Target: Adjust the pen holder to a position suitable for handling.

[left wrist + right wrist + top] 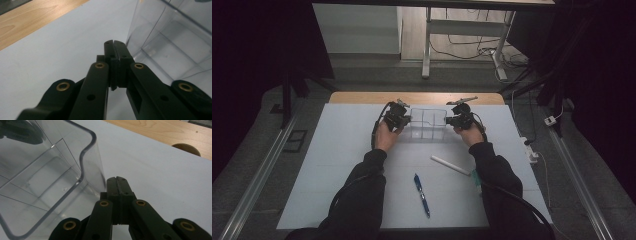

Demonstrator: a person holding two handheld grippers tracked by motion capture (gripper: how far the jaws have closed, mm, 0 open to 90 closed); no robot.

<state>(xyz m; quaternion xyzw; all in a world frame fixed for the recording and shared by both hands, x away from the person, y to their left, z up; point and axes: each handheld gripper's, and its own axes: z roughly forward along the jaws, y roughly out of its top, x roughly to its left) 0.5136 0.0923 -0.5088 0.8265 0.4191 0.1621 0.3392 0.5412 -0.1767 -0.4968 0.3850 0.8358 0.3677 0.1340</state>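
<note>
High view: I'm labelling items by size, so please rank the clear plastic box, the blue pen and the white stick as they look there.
1. clear plastic box, plainly largest.
2 and 3. blue pen and white stick: similar in length; the pen lies nearer the camera, so unranked.

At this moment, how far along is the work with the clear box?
Early. Done: both tongs are shut and set at the clear box, the left tongs by its left wall, the right tongs by its right wall. In hand: bracketing the box from both sides; neither pair clamps a wall. Left: the pen and white stick lie untouched on the mat.
</note>
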